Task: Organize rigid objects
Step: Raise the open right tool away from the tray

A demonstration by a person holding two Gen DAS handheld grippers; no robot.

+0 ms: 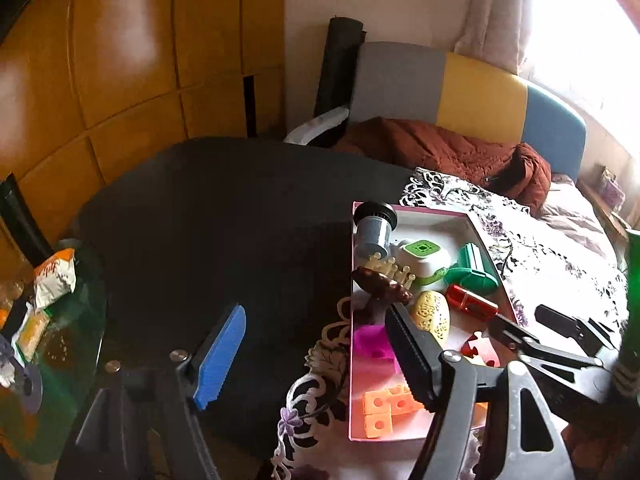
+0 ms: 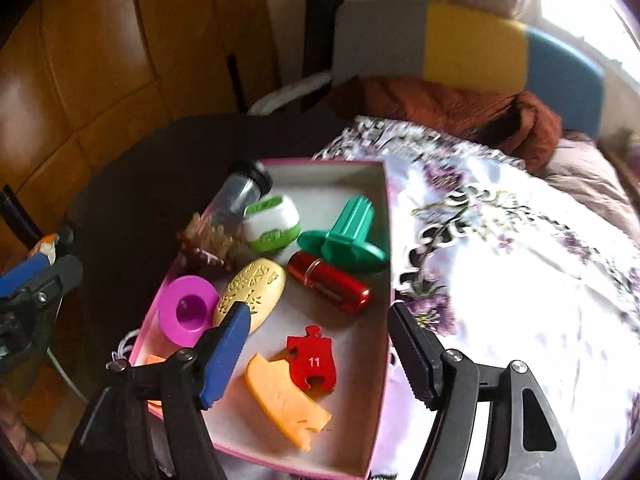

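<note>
A pink-rimmed white box (image 2: 382, 216) (image 1: 351, 364) on a floral cloth holds several toys: a red puzzle piece (image 2: 314, 360), an orange cheese wedge (image 2: 286, 400), a red cylinder (image 2: 330, 282), a green ribbed piece (image 2: 346, 236), a yellow oval (image 2: 252, 292), a magenta cup (image 2: 188, 310), a white-green case (image 2: 272, 222) and a grey tube (image 2: 242, 192). My right gripper (image 2: 320, 360) is open and empty above the box's near end. My left gripper (image 1: 316, 356) is open and empty at the box's left edge, over the dark table.
A dark round table (image 1: 224, 216) lies left of the box. A floral cloth (image 2: 500, 260) covers the right side. A glass side table with snack packets (image 1: 52, 276) stands at the far left. A brown jacket (image 1: 440, 152) lies on a colourful chair behind.
</note>
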